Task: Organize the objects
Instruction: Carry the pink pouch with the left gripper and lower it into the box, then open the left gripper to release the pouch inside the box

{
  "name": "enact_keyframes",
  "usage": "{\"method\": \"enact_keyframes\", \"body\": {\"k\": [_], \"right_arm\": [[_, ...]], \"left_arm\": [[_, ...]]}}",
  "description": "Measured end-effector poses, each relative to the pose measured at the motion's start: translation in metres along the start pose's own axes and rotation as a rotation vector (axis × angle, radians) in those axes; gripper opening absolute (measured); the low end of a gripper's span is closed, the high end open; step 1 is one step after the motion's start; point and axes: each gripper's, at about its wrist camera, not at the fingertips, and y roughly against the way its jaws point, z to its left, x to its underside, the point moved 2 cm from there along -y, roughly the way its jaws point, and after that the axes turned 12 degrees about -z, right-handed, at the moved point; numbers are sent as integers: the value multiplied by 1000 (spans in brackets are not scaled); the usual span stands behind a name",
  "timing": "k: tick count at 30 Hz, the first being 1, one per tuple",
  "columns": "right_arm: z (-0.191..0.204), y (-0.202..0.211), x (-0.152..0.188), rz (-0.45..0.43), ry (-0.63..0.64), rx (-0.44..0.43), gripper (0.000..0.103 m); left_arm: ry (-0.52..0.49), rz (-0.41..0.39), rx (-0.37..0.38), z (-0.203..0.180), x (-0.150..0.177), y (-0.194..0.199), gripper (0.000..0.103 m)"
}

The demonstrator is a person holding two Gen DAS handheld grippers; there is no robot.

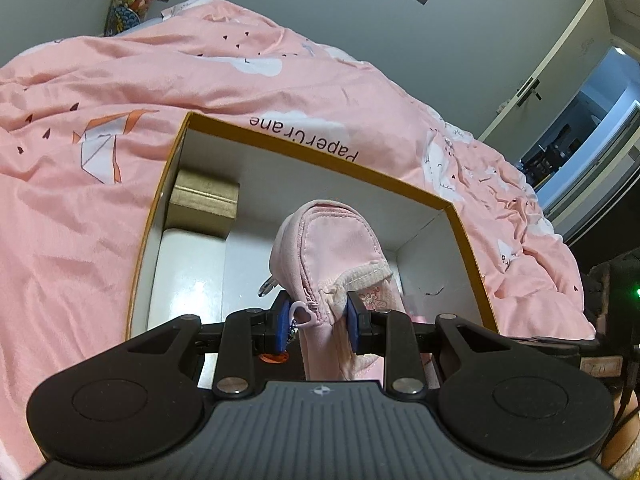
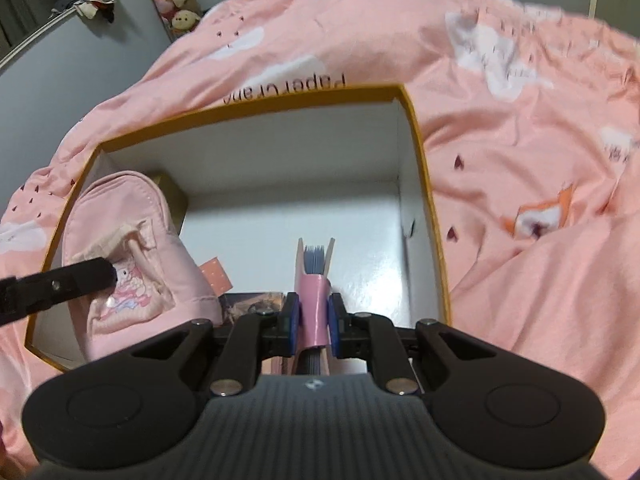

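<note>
We hold a pink pouch (image 1: 332,248) in our left gripper (image 1: 320,320), its blue pads pressed narrow on the zipper end, where a small heart-shaped pull hangs. The pouch hangs inside the box (image 1: 320,152), an open carton with orange rim and white walls that sits on the bed's pink quilt (image 1: 120,80). A gold case (image 1: 204,204) stands in the far left corner of the box, well apart from the pouch. Something with a metal tip shows just behind the pouch, too hidden to name.

Our right gripper (image 2: 314,320) is clamped almost fully closed on a thin pink packet (image 2: 314,304) with blue sheets sticking out of its far end. The packet sits low inside the same box (image 2: 424,184), over the white floor near the right wall. In the right wrist view the pouch (image 2: 132,240) fills the left side of the box, with the left gripper's finger (image 2: 80,276) across it. A dotted orange card and a dark printed item lie between pouch and packet.
</note>
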Motion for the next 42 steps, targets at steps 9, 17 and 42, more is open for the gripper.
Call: {"method": "enact_keyframes", "body": {"k": [9,17,42], "right_arm": [[15,-4,2,43,187,94,17],[12,9,0,-18,263,164,18],[-60,48,7,-245,-60,185,27]], "left_arm": [[-14,31,26,-5,3,-7,31],[-38,42,31,-12,2,-7,32],[-185,328,130,-78,34,-99,31]]}}
